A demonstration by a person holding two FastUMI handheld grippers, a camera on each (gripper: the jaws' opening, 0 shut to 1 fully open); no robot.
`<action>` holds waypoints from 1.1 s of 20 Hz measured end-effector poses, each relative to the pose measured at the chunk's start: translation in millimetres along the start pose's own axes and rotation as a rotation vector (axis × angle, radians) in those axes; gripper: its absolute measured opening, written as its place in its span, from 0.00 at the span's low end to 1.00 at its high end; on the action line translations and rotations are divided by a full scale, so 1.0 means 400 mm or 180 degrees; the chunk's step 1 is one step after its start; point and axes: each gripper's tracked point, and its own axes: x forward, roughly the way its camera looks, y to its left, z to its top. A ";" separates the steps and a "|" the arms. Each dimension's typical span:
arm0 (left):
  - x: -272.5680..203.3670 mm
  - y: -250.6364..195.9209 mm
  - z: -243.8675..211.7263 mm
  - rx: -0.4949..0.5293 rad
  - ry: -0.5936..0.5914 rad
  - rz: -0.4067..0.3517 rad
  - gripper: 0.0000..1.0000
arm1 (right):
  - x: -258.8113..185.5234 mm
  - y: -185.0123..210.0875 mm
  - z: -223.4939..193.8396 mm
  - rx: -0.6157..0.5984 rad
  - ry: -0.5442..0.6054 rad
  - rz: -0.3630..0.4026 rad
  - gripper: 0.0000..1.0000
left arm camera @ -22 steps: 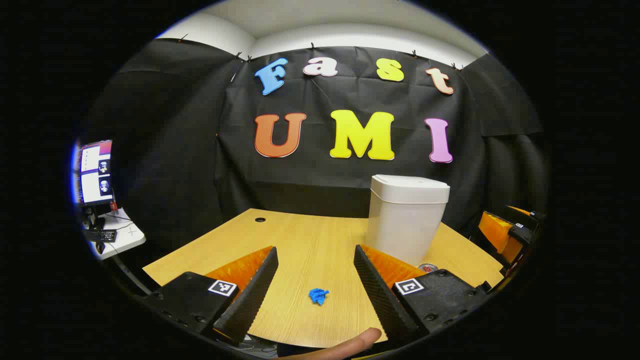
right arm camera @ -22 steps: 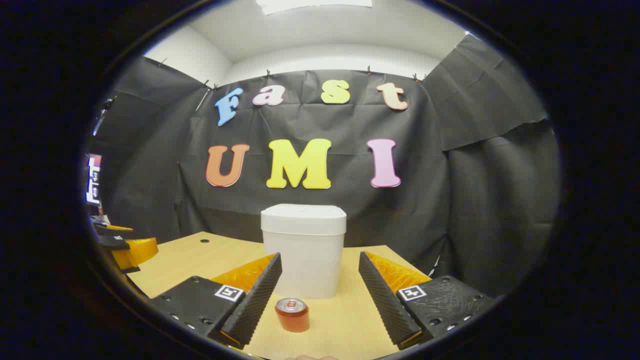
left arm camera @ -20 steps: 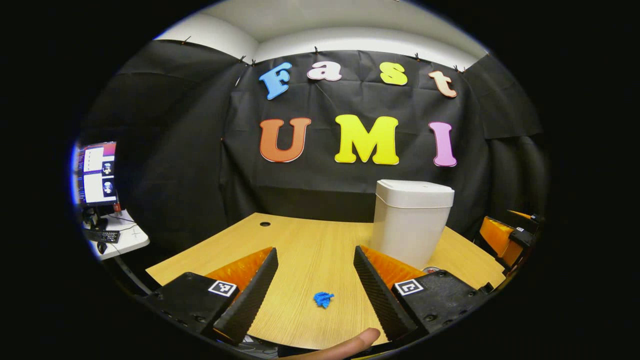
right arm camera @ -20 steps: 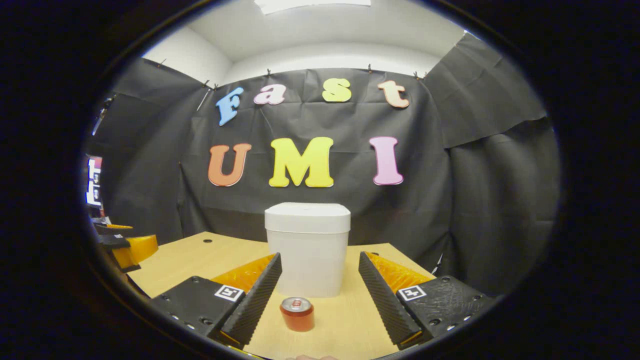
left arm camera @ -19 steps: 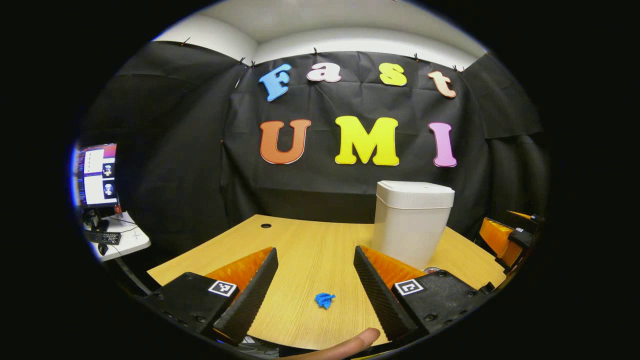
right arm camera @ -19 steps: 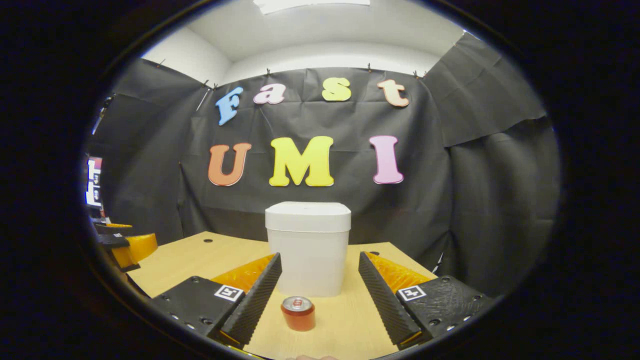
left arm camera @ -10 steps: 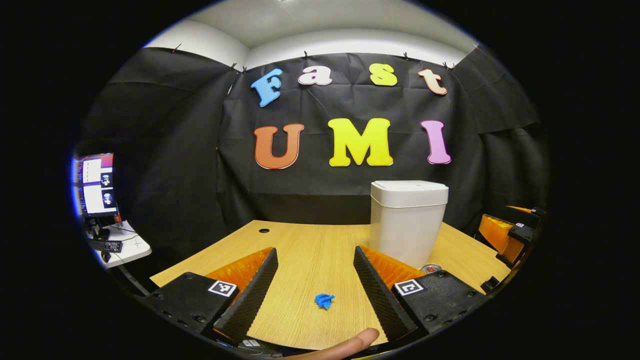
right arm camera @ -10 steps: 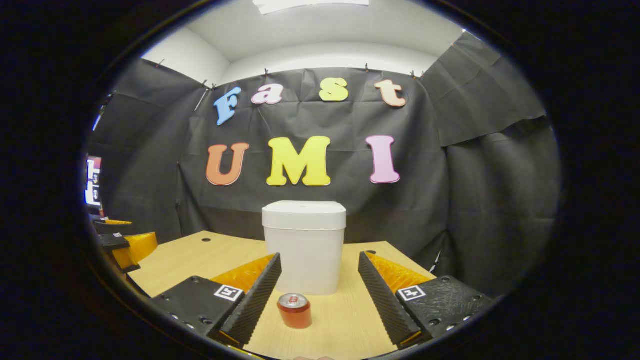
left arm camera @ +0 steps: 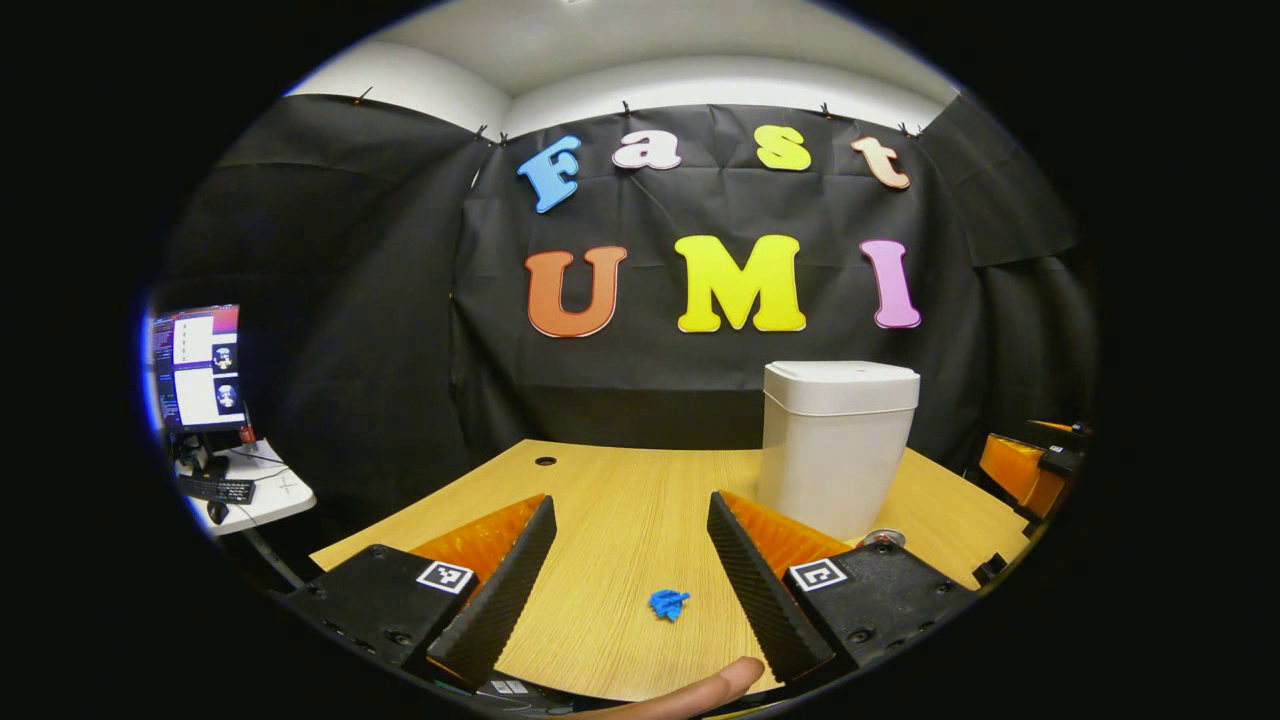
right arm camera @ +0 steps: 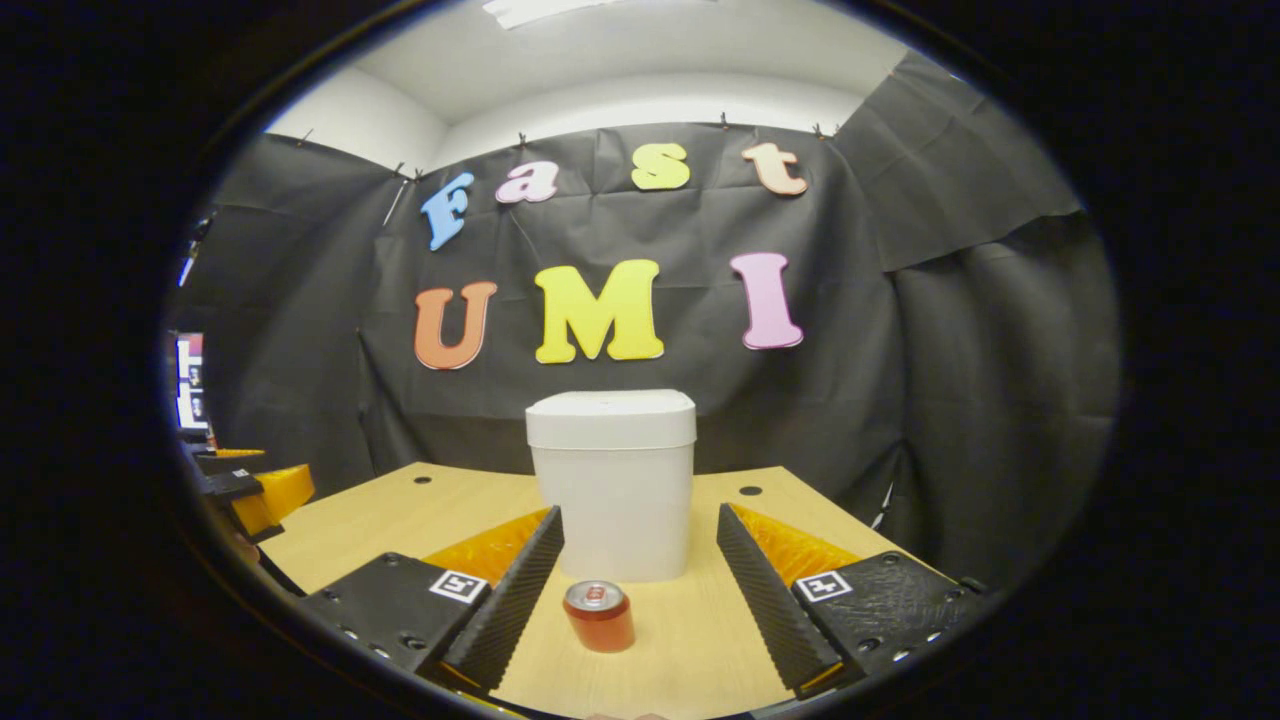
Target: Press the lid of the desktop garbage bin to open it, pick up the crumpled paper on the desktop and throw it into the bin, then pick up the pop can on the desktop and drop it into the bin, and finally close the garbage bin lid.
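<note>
- The left tongs (left arm camera: 630, 560) are spread wide apart and grip nothing; they hover over the near edge of the light wooden surface (left arm camera: 620, 500).
- The right tongs (right arm camera: 640, 575) are likewise wide apart and grip nothing, pointing straight at the tall white plastic garbage bin (right arm camera: 612, 485).
- The bin's flat white lid (right arm camera: 611, 418) is closed.
- The short red pop can (right arm camera: 598, 616) with a silver top stands upright just in front of the bin, on the side nearer the right tongs, in the gap between their fingers but touching neither.
- In the left gripper view the bin (left arm camera: 838, 445) stands to the right; the small crumpled ball of blue paper (left arm camera: 667, 604) lies in front of the bin and off to its left, well apart from it, between the left tongs' fingers and touching neither.
- A fingertip (left arm camera: 715, 685) of the person shows at the bottom edge of that view.
- Left of the bin, beyond the surface's edge, a lit monitor (left arm camera: 197, 367) stands on a small white side table (left arm camera: 265, 492).
</note>
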 end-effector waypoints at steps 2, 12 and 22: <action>0.006 -0.002 -0.007 -0.0007 0.0039 -0.0031 0.98 | 0.006 -0.012 0.020 -0.0039 -0.0073 -0.0043 0.96; 0.010 0.035 0.001 0.0057 -0.0004 0.0025 0.98 | 0.147 -0.043 0.152 -0.0038 -0.0137 -0.0257 0.39; 0.015 0.062 0.006 0.0047 -0.0018 0.0052 0.98 | 0.365 0.057 0.297 0.0115 -0.0014 0.0111 0.00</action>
